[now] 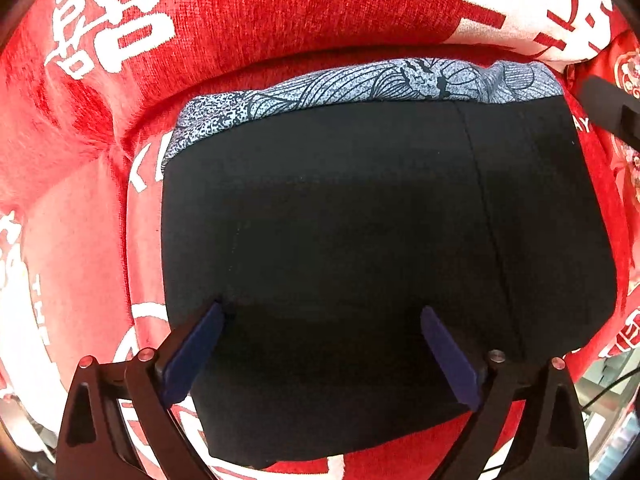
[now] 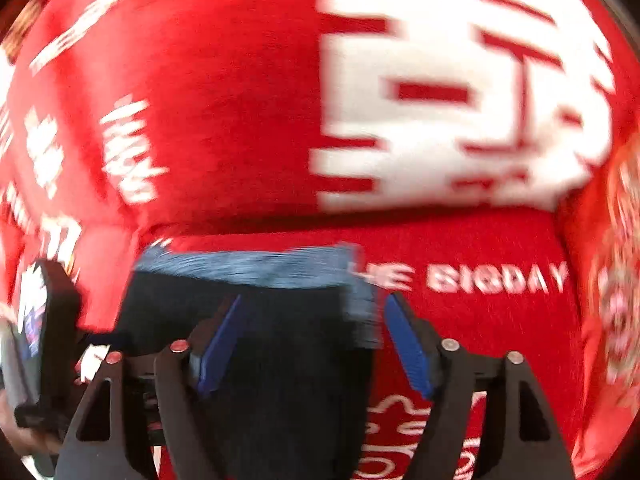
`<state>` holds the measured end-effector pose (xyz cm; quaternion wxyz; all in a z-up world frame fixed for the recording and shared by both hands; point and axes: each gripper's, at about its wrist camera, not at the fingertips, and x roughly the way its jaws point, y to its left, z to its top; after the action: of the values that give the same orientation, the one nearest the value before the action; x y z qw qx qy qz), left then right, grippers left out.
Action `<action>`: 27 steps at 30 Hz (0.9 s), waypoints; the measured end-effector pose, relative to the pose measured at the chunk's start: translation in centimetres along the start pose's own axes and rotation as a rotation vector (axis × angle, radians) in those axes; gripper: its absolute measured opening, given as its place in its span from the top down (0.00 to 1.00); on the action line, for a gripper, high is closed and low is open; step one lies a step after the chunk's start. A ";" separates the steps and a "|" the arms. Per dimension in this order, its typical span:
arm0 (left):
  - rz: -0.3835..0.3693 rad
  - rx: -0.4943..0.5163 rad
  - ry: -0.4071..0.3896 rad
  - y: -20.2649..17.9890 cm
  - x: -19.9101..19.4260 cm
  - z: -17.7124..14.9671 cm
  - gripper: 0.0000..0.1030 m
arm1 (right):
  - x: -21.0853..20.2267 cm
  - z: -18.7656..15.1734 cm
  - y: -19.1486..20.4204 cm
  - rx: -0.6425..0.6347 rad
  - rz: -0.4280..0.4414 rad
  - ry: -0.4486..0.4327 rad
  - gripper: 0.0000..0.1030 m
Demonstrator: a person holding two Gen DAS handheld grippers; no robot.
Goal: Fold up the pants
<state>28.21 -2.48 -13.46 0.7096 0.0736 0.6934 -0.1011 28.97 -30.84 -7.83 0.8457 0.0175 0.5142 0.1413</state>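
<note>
A red cover point(image 1: 304, 12) with white printing spreads over the whole soft surface, a seat with a padded back rising behind it; it fills both views almost to the edges. Of the room only a thin pale sliver with a dark cable point(image 1: 608, 388) shows at the lower right edge of the left wrist view.

On the seat lie the pants point(image 1: 360, 240), black and folded into a compact, roughly square stack, with a grey patterned layer point(image 1: 360, 86) showing along the far edge nearest the backrest. In the right wrist view, which is blurred, the same stack point(image 2: 256, 328) sits low and left of centre.

The left gripper point(image 1: 322, 312) points down over the near part of the stack, its blue pads spread wide with nothing clamped between them. The right gripper point(image 2: 314, 304) stands partly spread above the stack's right edge; no cloth is pinched between its pads. Its dark finger also enters the left wrist view from the right rim, beside the stack.

Large white characters point(image 2: 460, 92) cover the backrest. Below them, small white letters read "BIGDAY" point(image 2: 496, 278), preceded by a blurred word ending in "E".
</note>
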 end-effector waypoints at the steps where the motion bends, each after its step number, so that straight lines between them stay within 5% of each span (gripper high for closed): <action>1: -0.004 0.001 -0.004 0.0 0.1 0.0 0.04 | 0.9 0.3 1.3 -0.034 0.004 -0.001 0.24; 7: -0.033 0.017 -0.037 -0.1 0.2 -0.3 0.04 | 8.3 1.2 1.7 0.010 -0.089 0.111 0.24; 12: -0.043 0.019 -0.047 0.3 0.1 -0.5 0.04 | 9.1 0.9 3.7 -0.086 -0.165 0.139 0.22; 19: -0.068 0.018 -0.068 -0.2 -1.7 -1.6 0.04 | 7.0 3.3 4.8 -0.015 -0.095 0.053 0.21; 24: -0.105 -0.006 -0.128 1.0 -2.8 -3.5 0.04 | 11.8 2.2 7.5 -0.159 -0.121 0.183 0.21; 27: -0.120 -0.016 -0.153 2.1 -3.7 -4.5 0.04 | 12.1 2.6 7.2 -0.106 -0.113 0.181 0.21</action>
<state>24.26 0.77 -10.01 0.7537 0.0186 0.6412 -0.1432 34.86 -20.52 -15.80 0.8022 -0.0693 0.5805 0.1214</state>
